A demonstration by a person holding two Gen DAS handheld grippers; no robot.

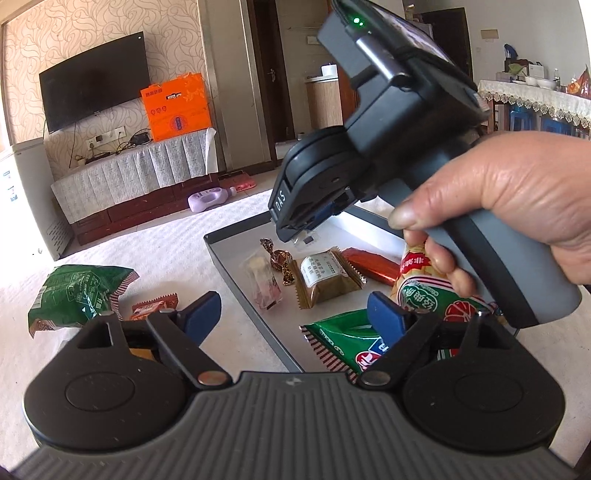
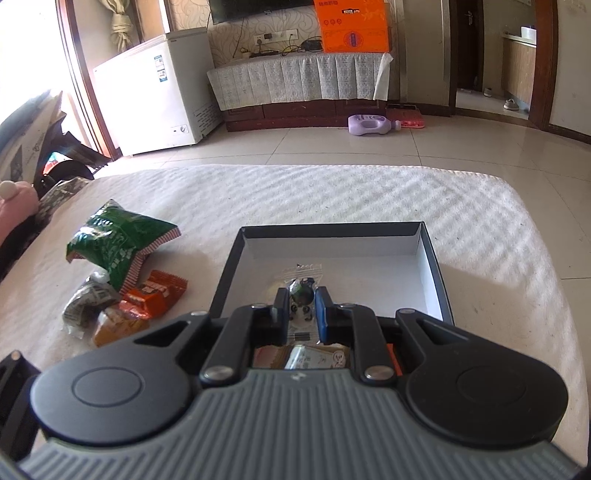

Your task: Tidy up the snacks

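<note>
1. On the white textured cloth [image 2: 332, 206] covering the table sits a shallow dark box lid [image 2: 430, 258] with a white inside, and that's where the snacks are collecting.
2. Right gripper [image 2: 302, 295] hangs over the lid's near end, jaws pinched nearly together on a small clear-wrapped candy [image 2: 303, 291] with a dark green blob in it. The left camera shows the same gripper from the side, with a hand [image 1: 517, 195] wrapped round its grey handle.
3. Left gripper [image 1: 291, 314] is spread wide with nothing pinched. One blue finger sits over the cloth outside the lid's left wall, the other is over a green snack bag [image 1: 336, 339] lying in the lid's near corner. Can't tell if that pad actually touches the bag.
4. Also in the lid, going by the left camera: a clear pinkish wrapped sweet [image 1: 264, 284], a brown foil twist candy [image 1: 279, 260], a tan square packet [image 1: 325, 277], a red foil bar [image 1: 373, 267], and a big red-and-green bag [image 1: 424, 291] partly hidden behind the hand.
5. Still out on the cloth left of the lid: a crumpled green bag [image 2: 118, 240], an orange packet [image 2: 159, 293], a grey-patterned packet [image 2: 88, 302] and a yellow-orange one [image 2: 114, 326], all bunched close together.
6. Background: TV [image 1: 96, 81], orange box [image 2: 352, 26], white chest freezer [image 2: 155, 92], and a purple bottle [image 2: 371, 125] lying on the floor tiles.
</note>
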